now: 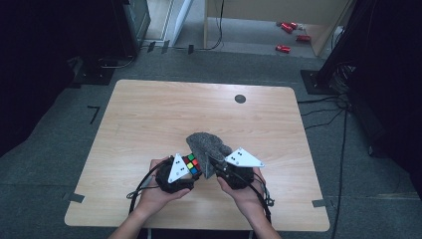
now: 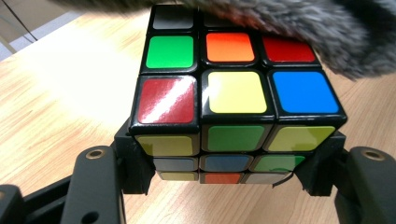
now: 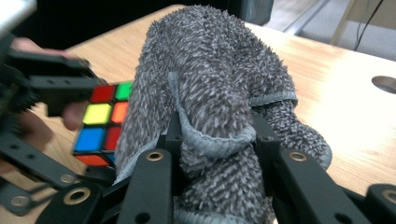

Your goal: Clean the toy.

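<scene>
Work in hand: wiping a puzzle cube [image 2: 233,107] with a grey cloth [image 3: 210,93], as far as I can judge.
Left gripper [image 1: 185,172]: jaws clamped on the cube's two opposite sides, low on its body, so the top face and the face toward the other tool stay bare for wiping.
Cube position: sits between the left jaws, lifted clear of the table [image 1: 149,114]; its far top edge is under the cloth.
Right gripper [image 3: 217,140]: jaws closed on a bunched fold of the cloth; the loose bulk stands ahead of the jaws and drapes over toward the cube, forming a soft pad.
Contact: cloth touching the cube's far top edge, seen from the left gripper view.
Hand pose: both hands low at the near table edge, grippers angled inward toward each other, tips nearly meeting.
</scene>
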### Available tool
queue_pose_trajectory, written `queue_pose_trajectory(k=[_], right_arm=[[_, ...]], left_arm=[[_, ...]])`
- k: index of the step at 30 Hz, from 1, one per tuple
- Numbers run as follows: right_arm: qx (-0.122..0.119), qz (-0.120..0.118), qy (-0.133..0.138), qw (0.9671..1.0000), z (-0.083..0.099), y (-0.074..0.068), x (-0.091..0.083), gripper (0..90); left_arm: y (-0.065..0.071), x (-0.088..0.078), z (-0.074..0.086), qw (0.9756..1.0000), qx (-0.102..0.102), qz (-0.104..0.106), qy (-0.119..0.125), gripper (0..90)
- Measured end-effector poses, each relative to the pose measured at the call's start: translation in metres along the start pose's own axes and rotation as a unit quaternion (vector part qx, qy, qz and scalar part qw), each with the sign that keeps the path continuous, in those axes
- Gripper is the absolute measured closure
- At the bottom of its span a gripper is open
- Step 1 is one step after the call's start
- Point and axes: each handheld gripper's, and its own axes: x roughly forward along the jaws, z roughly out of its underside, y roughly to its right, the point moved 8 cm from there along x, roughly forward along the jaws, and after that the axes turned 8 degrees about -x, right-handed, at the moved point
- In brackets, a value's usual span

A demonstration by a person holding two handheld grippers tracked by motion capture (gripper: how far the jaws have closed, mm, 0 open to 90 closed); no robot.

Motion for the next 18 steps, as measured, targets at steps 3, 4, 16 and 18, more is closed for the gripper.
queue_pose_trajectory(k=[3,4,16,18], right_arm=[[-0.022,-0.03,0.02,0.9991,-0.01,-0.019,-0.004,68.1],[-0.022,-0.03,0.02,0.9991,-0.01,-0.019,-0.004,68.1],[0.01,-0.014,-0.003,0.9998,0.004,0.004,0.005,67.8],[0.02,-0.007,0.006,0.9998,0.004,0.013,0.001,67.3]], left_arm=[[0.003,0.001,0.0,1.0,0.003,0.004,0.0,35.0],[0.003,0.001,0.0,1.0,0.003,0.004,0.0,35.0],[0.001,-0.001,-0.001,0.9999,-0.007,0.008,0.009,35.0],[0.0,-0.005,-0.003,0.9997,-0.01,0.01,0.021,35.0]])
